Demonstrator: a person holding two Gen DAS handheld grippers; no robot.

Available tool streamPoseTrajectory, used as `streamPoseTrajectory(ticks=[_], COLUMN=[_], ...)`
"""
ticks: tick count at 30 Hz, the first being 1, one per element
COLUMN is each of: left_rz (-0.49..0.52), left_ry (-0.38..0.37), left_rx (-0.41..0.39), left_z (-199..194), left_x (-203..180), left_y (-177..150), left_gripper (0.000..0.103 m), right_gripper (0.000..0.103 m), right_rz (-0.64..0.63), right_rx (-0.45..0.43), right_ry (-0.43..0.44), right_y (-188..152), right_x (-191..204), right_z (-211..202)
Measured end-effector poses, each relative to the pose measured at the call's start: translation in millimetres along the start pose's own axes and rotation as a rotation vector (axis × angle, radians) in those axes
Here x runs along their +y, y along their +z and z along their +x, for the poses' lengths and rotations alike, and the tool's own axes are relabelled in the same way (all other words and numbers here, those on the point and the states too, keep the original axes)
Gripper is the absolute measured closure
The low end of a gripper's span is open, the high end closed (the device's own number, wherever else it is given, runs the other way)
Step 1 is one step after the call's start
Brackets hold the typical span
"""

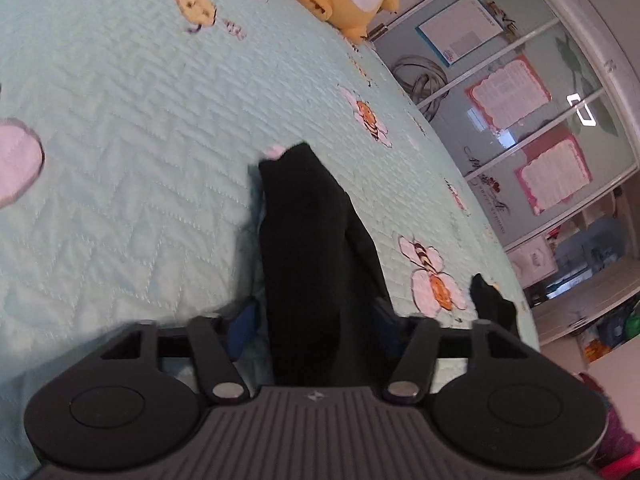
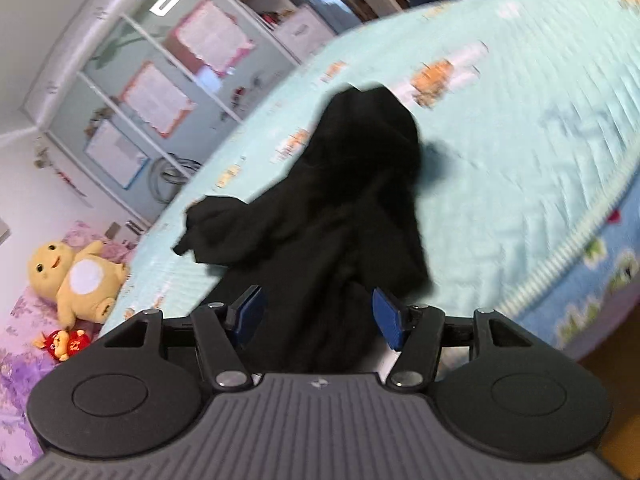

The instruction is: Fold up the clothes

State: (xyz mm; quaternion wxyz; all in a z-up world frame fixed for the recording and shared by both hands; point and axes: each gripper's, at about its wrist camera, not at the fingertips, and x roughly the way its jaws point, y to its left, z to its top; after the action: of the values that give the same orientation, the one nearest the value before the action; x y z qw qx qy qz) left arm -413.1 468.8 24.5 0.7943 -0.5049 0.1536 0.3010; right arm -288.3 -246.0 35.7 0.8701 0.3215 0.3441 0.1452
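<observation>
The black garment [image 1: 308, 248] runs up the middle of the left wrist view and lies bunched at centre in the right wrist view [image 2: 352, 208], on the quilt [image 1: 120, 120]. It looks soft, light and limp, likely to sag and slip; an edge or corner is the best hold. Cloth passes between both the left gripper [image 1: 312, 328] and right gripper [image 2: 320, 316]; whether the pads press it, I cannot tell.

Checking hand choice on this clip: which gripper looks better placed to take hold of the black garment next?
Probably the left gripper: a narrow strip of the black garment runs straight between its open blue pads. The right gripper faces a wider bunched heap, harder to pinch cleanly.
</observation>
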Motion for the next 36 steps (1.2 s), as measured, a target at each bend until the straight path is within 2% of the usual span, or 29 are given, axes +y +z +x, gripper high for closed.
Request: streamPoseTrajectory(ticks=[3, 5, 9, 10, 11, 12, 13, 14, 15, 18, 20, 21, 22, 27, 29, 32, 34, 36], left_rz=[-0.006, 0.004, 0.017, 0.008, -0.002, -0.01, -0.009, 0.0, 0.006, 0.014, 0.082, 0.144, 0.175, 0.143, 0.125, 0.16, 0.21, 0.278], left_ry=[-0.014, -0.01, 0.015, 0.022, 0.028, 0.033, 0.044, 0.066, 0.093, 0.118, 0.16, 0.204, 0.239, 0.334, 0.364, 0.385, 0.366, 0.329], left_rx=[0.014, 0.012, -0.003, -0.005, -0.006, -0.003, 0.006, 0.014, 0.004, -0.067, -0.1, -0.109, -0.106, -0.062, -0.096, -0.161, -0.19, -0.191], left_z=[-2.4, -3.0, 3.6, 6.0, 8.1, 9.6, 10.7, 10.6, 7.3, -17.4, -37.5, -45.1, -48.6, -57.5, -69.6, -87.0, -93.3, -91.9], left_x=[2.9, 2.4, -4.7, -6.3, -8.1, -10.5, -13.6, -16.8, -19.3, -26.1, -36.7, -43.4, -45.1, -27.4, -22.3, -28.0, -41.0, -60.7], left_y=[-4.3, -6.7, -9.4, -8.8, -8.4, -7.9, -6.8, -5.2, -3.2, 6.2, 11.5, 11.5, 10.8, 7.4, 6.6, 6.8, 5.5, -1.9], left_gripper=[0.052, 0.052, 0.053, 0.053, 0.053, 0.059, 0.079, 0.093, 0.099, 0.1, 0.1, 0.1, 0.1, 0.099, 0.098, 0.092, 0.082, 0.075], right_gripper=[0.042, 0.042, 0.041, 0.047, 0.065, 0.075, 0.085, 0.086, 0.087, 0.091, 0.093, 0.093, 0.093, 0.089, 0.084, 0.078, 0.078, 0.078], right_rz=[0.051, 0.042, 0.031, 0.018, 0.011, 0.01, 0.007, -0.009, -0.03, -0.027, -0.016, -0.008, 0.001, 0.005, 0.039, 0.041, -0.002, -0.069], right_rx=[-0.033, -0.059, -0.042, -0.033, -0.019, 0.002, 0.018, 0.024, 0.019, -0.017, -0.047, -0.046, -0.035, 0.052, 0.023, -0.059, -0.127, -0.163], right_ry=[-0.047, -0.076, -0.038, -0.039, -0.032, -0.015, 0.0, 0.005, -0.003, -0.034, -0.077, -0.094, -0.106, -0.185, -0.206, -0.276, -0.321, -0.283], right_y=[-1.6, -0.8, 2.4, 3.0, 4.0, 5.3, 7.1, 9.0, 11.3, 25.4, 36.9, 40.9, 43.5, 33.8, 33.1, 36.8, 41.7, 45.8], right_x=[-13.9, -19.9, -26.2, -25.6, -24.5, -22.7, -20.0, -15.2, -10.5, -7.0, -10.3, -14.4, -19.7, -39.9, -41.1, -33.2, -20.9, -2.0], right_z=[9.9, 14.2, 29.7, 34.0, 37.8, 41.0, 42.9, 42.7, 40.8, 22.8, 6.7, 2.0, -0.3, 17.1, 10.9, -2.7, -10.5, -7.2])
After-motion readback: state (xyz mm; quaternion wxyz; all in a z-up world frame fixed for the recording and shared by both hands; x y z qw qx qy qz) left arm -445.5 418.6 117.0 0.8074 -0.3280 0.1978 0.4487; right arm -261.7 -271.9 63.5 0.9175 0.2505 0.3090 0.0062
